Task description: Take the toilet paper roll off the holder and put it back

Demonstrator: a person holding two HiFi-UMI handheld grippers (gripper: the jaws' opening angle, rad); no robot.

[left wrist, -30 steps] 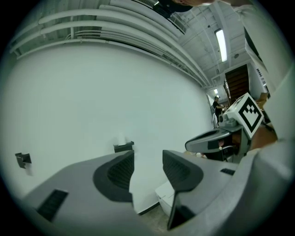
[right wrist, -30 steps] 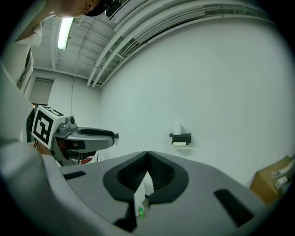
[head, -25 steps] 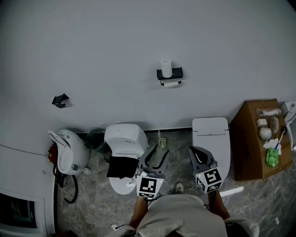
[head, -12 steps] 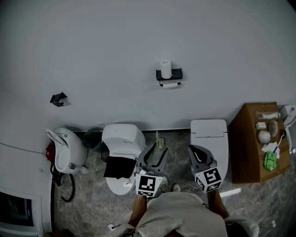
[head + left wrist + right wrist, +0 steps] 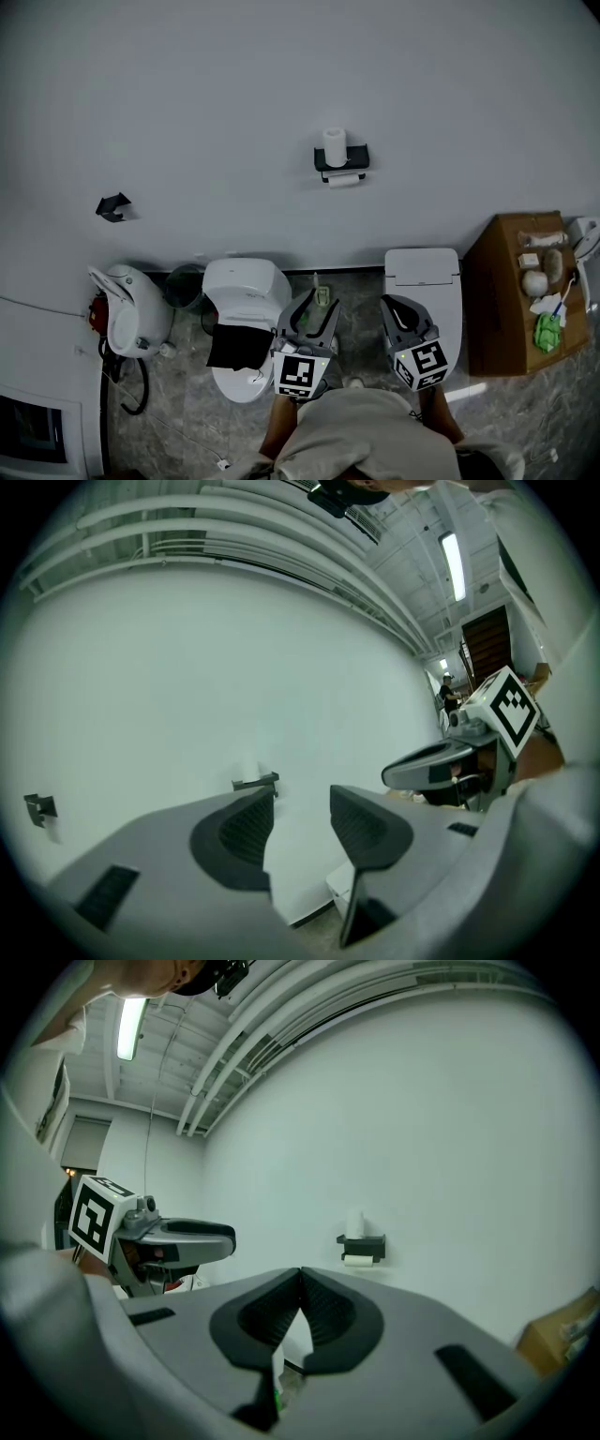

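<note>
the left tool is standing slightly spread and empty, the right tool pressed together, both well apart from the toilet paper roll sitting upright on the wall holder.

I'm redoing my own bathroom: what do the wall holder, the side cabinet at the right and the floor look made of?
Wall holder: dark, matte, thin-edged; probably metal or plastic.
Side cabinet: brown with an even, dull surface; likely wood or wood-look board.
Floor: grey, veined, with a slight sheen; looks like marble or stone-look tile.
</note>
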